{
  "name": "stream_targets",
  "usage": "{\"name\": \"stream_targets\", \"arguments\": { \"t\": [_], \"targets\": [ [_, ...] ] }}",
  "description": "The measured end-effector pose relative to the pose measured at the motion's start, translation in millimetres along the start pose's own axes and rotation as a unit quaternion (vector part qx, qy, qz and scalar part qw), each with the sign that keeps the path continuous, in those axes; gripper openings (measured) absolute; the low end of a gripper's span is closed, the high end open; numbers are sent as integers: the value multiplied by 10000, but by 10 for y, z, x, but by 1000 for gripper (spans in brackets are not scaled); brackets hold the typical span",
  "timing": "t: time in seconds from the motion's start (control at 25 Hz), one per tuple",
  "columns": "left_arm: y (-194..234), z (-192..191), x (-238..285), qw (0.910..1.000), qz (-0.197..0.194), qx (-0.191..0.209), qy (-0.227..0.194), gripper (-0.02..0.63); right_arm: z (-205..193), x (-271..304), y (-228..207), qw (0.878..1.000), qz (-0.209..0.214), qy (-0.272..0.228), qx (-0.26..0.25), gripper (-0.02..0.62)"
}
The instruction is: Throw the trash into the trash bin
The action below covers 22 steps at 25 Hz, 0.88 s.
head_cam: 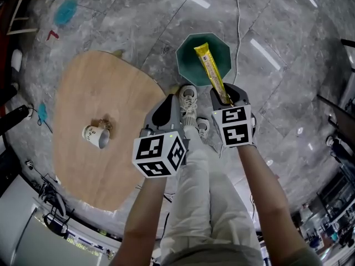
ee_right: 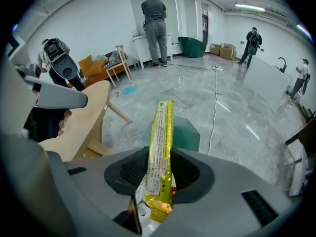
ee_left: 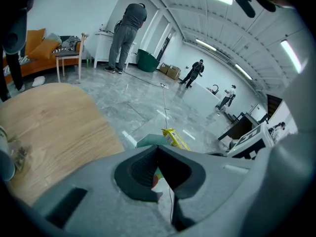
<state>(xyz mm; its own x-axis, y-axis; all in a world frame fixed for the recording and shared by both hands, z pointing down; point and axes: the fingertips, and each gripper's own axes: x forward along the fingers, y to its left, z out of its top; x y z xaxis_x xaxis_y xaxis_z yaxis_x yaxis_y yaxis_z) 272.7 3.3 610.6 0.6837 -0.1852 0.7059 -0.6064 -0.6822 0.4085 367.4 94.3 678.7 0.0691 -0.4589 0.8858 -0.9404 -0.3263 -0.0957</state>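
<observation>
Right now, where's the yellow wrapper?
Head view, right of centre: the yellow wrapper is clamped in the right gripper, its far end above the green trash bin.

I can read no word or number anywhere: the fine print running toward twelve o'clock along the yellow wrapper (ee_right: 160, 154) I hold is too small to make out.

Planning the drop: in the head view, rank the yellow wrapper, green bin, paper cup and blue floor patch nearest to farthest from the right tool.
1. Yellow wrapper: in right tool.
2. Green bin: just ahead.
3. Paper cup: left, on table.
4. Blue floor patch: far left.
</observation>
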Motion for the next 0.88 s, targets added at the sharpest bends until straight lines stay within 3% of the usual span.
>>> {"name": "stream_targets", "arguments": {
  "t": [0.64,0.72,0.88],
  "targets": [
    [10,28,114,10000,-55,-6,38,0,-37,228,-23,9997,-8,218,-57,138],
    [-2,27,105,10000,-73,-8,43,0,6,225,-1,9998,27,166,-113,181],
    [-6,34,96,10000,-88,-5,34,0,45,207,24,9998,58,115,-124,192]
  ]
}}
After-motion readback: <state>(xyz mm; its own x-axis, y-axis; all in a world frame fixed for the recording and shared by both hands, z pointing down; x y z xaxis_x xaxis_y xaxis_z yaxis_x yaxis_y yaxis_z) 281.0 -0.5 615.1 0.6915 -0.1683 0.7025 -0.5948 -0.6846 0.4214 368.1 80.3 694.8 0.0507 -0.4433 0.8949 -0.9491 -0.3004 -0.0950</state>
